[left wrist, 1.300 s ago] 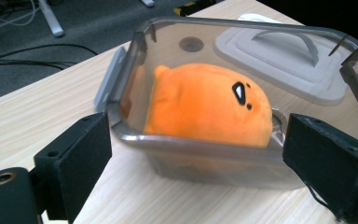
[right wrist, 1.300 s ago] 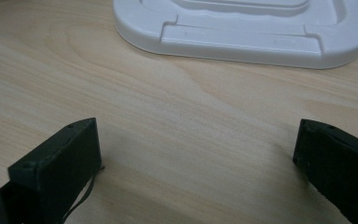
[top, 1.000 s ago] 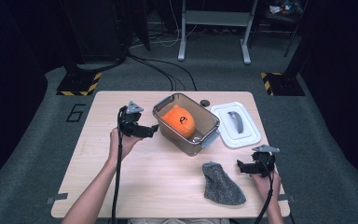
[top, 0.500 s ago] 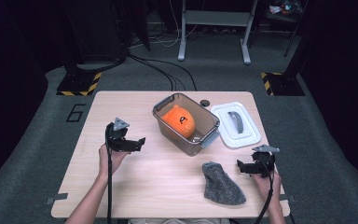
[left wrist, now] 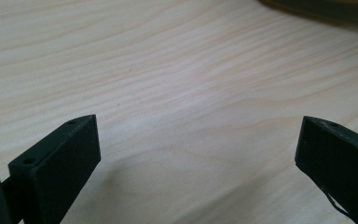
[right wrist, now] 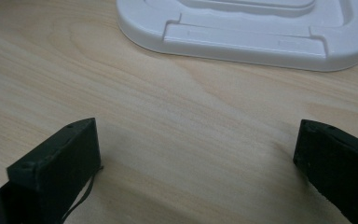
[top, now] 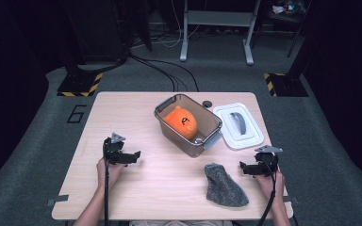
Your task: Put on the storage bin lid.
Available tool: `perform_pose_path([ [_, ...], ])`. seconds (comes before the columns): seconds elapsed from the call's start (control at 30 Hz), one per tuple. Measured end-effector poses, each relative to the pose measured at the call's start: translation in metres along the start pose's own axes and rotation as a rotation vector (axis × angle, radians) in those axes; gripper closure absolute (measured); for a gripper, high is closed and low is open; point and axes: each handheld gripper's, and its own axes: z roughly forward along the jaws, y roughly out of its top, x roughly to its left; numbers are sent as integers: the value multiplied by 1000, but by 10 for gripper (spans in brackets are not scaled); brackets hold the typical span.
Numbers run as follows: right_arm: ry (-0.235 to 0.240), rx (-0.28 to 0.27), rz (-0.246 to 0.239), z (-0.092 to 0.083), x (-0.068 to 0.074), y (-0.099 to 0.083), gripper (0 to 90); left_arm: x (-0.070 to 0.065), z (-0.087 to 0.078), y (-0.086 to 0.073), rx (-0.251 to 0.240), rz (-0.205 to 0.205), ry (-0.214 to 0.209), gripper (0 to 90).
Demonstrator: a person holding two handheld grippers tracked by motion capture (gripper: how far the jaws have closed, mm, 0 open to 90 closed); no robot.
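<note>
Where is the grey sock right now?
In the high view the grey sock lies on the table, front right, beside the right gripper.

On the worktop (top: 136,117) we record a bin (top: 167,104) at centre rear holding a plush toy (top: 181,122), its lid (top: 239,126) just to the right. A cloth (top: 224,185) lies nearer, between the left gripper (top: 133,156) and right gripper (top: 244,167).

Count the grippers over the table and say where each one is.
2. The left gripper sits above the table's left side, jaws open on nothing. The right gripper sits near the right edge, beside the grey cloth, jaws open too.
</note>
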Motion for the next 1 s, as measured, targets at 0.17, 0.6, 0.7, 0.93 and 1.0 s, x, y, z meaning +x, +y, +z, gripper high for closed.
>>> perform_pose_path([
  [0.17,-2,6,13,0,-1,2,0,2,3,-5,5,26,34,0],
  [0.6,19,-33,7,-3,-10,42,12,1,5,-4,55,68,49,0],
  [0.7,19,-34,-7,0,-13,55,15,1,5,-4,56,67,50,0],
  [0.93,42,-31,8,11,-19,78,26,-1,6,-4,45,50,67,0],
  [1.0,57,-14,20,17,-22,84,25,-1,7,-4,42,43,70,0],
])
